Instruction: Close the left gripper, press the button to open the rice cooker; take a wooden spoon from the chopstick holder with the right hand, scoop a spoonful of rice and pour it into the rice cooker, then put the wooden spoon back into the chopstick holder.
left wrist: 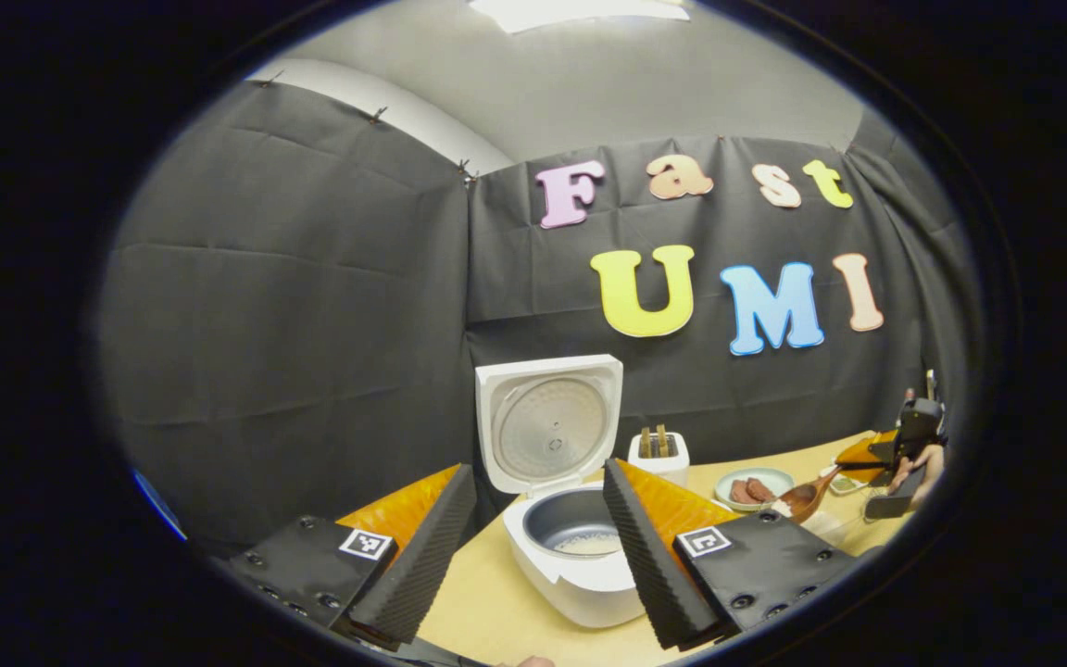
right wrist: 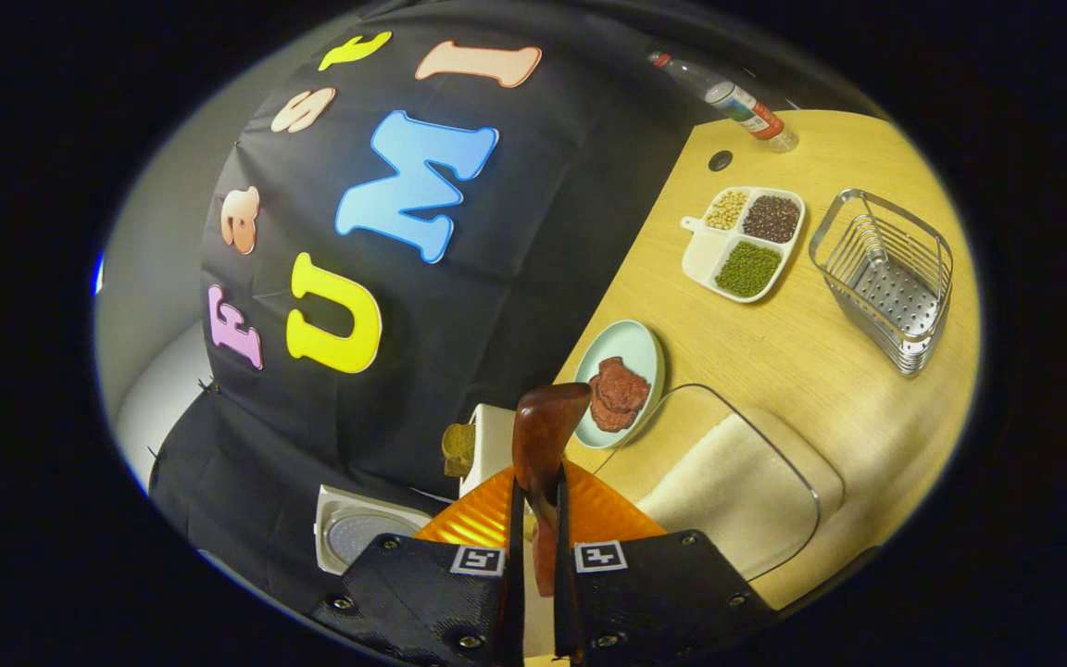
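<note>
The spoon (right wrist: 545, 435) sits clamped by its handle between the right gripper's (right wrist: 533, 547) two fingers, bowl end forward and turned on edge, just above the near rim of the clear rice box (right wrist: 728, 482). In the left gripper view the same spoon (left wrist: 807, 498) shows far off to the right, beside a hand (left wrist: 922, 468). I cannot tell whether its bowl carries rice yet, so the step in hand looks like the scoop itself.

To do it well, roll the wrist so the bowl faces up, dip into the deep part of the rice rather than the rim, and lift level; a tilt spills grains on the table (right wrist: 774, 361). Steer clear of the plate (right wrist: 621, 357) with brown pieces just beside the box.

The cooker (left wrist: 571, 547) stands open, lid (left wrist: 547, 421) upright, some rice already in its pot. The carry goes left past the holder (left wrist: 659, 454), so keep the spoon high there.

The left gripper (left wrist: 533, 547) hangs before the cooker, fingers wide apart, holding nothing; it should stay off the pot's mouth.

Farther out lie a grain tray (right wrist: 745, 243), a wire basket (right wrist: 885, 278) and a bottle (right wrist: 728, 97).
</note>
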Motion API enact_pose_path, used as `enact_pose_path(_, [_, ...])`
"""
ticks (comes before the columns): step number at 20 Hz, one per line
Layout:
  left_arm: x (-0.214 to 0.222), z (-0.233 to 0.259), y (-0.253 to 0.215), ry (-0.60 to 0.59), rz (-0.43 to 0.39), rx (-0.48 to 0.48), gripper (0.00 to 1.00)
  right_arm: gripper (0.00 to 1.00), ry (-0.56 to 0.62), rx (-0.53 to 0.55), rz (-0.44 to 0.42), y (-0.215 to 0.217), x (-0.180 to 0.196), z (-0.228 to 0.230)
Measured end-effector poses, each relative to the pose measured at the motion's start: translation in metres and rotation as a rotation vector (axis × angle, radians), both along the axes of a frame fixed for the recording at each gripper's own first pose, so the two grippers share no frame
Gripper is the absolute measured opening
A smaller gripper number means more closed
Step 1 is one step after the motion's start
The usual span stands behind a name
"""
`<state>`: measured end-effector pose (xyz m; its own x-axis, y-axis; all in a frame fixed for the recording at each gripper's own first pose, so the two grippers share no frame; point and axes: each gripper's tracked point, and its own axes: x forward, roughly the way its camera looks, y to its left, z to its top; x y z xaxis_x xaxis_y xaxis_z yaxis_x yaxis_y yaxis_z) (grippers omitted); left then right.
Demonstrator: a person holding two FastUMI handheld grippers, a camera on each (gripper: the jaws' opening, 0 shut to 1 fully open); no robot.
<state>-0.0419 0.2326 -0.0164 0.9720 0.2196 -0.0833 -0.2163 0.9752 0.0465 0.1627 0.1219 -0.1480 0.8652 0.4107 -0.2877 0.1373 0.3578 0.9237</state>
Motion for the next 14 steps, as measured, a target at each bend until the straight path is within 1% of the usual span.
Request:
enact_pose_path(8, [-0.014,-0.005,0.025,0.006,0.05,-0.01,0.95,0.13,-0.138,0.04,0.11,0.06,0.011,0.076])
enact_pose_path(11, [-0.02,-0.002,0.04,0.001,0.084,-0.003,0.96,0.13,-0.166,0.054,0.15,0.088,0.014,0.092])
enact_pose_path(14, [-0.03,-0.006,0.056,0.005,0.121,-0.006,0.96,0.13,-0.19,0.036,0.2,0.122,0.017,0.103])
